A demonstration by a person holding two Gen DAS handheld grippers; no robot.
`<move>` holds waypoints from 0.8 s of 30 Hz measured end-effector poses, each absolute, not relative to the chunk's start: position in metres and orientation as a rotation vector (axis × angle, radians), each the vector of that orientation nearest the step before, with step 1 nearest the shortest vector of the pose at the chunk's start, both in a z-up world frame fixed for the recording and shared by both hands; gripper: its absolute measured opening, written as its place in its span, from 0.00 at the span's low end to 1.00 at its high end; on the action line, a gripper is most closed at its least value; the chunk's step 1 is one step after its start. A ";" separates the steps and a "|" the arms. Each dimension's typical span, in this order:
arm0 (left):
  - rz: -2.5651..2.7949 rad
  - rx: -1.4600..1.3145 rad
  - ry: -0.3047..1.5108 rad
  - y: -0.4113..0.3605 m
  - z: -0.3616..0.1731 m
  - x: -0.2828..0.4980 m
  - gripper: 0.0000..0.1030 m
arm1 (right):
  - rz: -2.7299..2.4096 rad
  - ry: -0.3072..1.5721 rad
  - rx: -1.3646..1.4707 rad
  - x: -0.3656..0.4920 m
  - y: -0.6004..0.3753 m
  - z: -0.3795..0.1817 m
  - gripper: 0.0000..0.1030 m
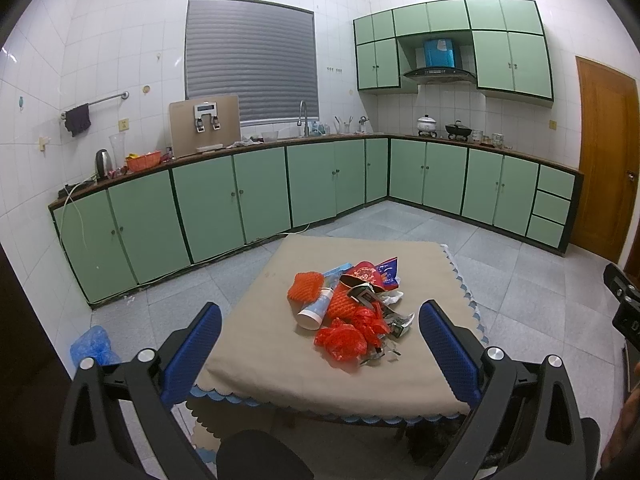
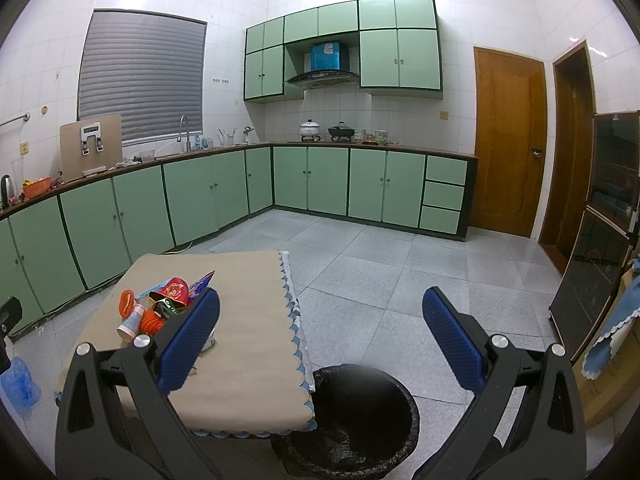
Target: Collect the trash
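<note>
A heap of trash [image 1: 352, 308] lies on a low table covered with a beige cloth [image 1: 256, 344]: orange foam nets, a white and blue bottle [image 1: 316, 310], crumpled red plastic [image 1: 342, 338], a red wrapper and foil scraps. My left gripper [image 1: 320, 354] hovers open above the table's near side, short of the heap. In the right wrist view the same heap [image 2: 160, 308] shows at left, partly hidden by a blue finger pad [image 2: 188, 340]. My right gripper [image 2: 320, 342] hangs open and empty over the black-lined trash bin [image 2: 348, 420] beside the table.
Green cabinets [image 1: 240, 200] line the far walls under a cluttered counter. A blue plastic bag [image 1: 94, 346] lies on the grey tile floor left of the table. Wooden doors [image 2: 508, 144] and a dark glass-fronted cabinet [image 2: 592, 240] stand to the right.
</note>
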State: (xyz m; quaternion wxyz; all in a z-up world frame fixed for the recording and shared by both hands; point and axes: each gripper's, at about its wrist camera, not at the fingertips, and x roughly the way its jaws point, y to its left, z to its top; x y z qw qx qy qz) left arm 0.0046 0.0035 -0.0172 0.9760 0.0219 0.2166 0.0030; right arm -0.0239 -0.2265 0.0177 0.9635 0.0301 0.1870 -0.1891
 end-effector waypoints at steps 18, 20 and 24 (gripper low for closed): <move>-0.066 -0.013 0.489 0.036 -0.048 0.013 0.94 | -0.246 0.468 0.055 0.008 -0.217 -0.005 0.95; -0.038 0.005 0.512 0.037 -0.052 0.021 0.94 | -0.226 0.489 0.041 0.019 -0.211 -0.013 0.95; -0.034 0.006 0.554 0.038 -0.065 0.036 0.94 | -0.159 0.533 0.029 0.040 -0.199 -0.026 0.95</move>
